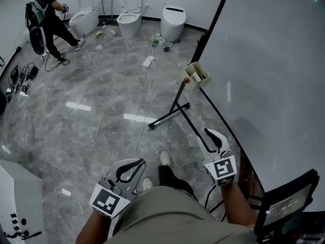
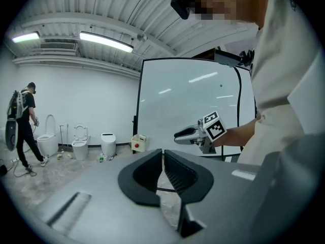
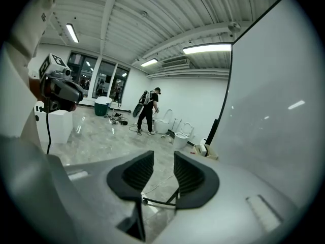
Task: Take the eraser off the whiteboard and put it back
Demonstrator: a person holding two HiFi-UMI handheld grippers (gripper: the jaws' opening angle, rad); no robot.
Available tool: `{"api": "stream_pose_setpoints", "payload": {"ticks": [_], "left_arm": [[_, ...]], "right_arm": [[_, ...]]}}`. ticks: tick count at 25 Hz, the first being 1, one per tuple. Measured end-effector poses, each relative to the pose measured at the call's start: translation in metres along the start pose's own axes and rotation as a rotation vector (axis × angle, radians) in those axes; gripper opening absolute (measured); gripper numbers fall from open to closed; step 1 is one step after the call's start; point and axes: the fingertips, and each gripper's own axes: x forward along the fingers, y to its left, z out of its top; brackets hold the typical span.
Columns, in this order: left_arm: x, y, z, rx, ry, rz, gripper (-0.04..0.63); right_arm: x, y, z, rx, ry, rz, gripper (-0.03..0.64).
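I read right gripper (image 3: 163, 159) apart and empty, left gripper (image 2: 163, 154) together on nothing; no eraser visible on the whiteboard (image 1: 274, 75), probably that pale block (image 1: 197, 77) in the corner tray (image 1: 189, 67), likely light and soft-faced, so I'd pinch its long sides.

My right gripper (image 3: 162, 156) sits at six o'clock, its jaws apart with only floor showing in the gap. The whiteboard (image 3: 274, 100) fills the three o'clock side. At nine o'clock the left gripper (image 3: 63, 91) pokes in. Near centre a person (image 3: 147, 111) stands beside toilets (image 3: 163, 123). A box (image 3: 205, 149) sits at the board's foot.
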Motion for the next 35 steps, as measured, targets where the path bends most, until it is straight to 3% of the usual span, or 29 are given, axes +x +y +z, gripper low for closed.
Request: {"api": "stream_pose_setpoints", "payload": {"ticks": [9, 19, 29, 35], "left_arm": [[0.042, 0.056, 0.025, -0.009, 0.010, 0.061, 0.029], [0.097, 0.097, 0.041, -0.020, 0.024, 0.143, 0.029], [0.103, 0.105, 0.049, -0.027, 0.045, 0.176, 0.029], [0.142, 0.116, 0.057, -0.021, 0.070, 0.179, 0.029]], "right_arm": [[0.102, -0.079, 0.007, -0.015, 0.005, -0.031, 0.143], [0.200, -0.154, -0.017, -0.025, 0.057, -0.031, 0.189], [0.235, -0.161, -0.030, -0.016, 0.087, -0.024, 0.210], [0.269, -0.183, -0.045, 0.003, 0.103, 0.005, 0.213]]}}
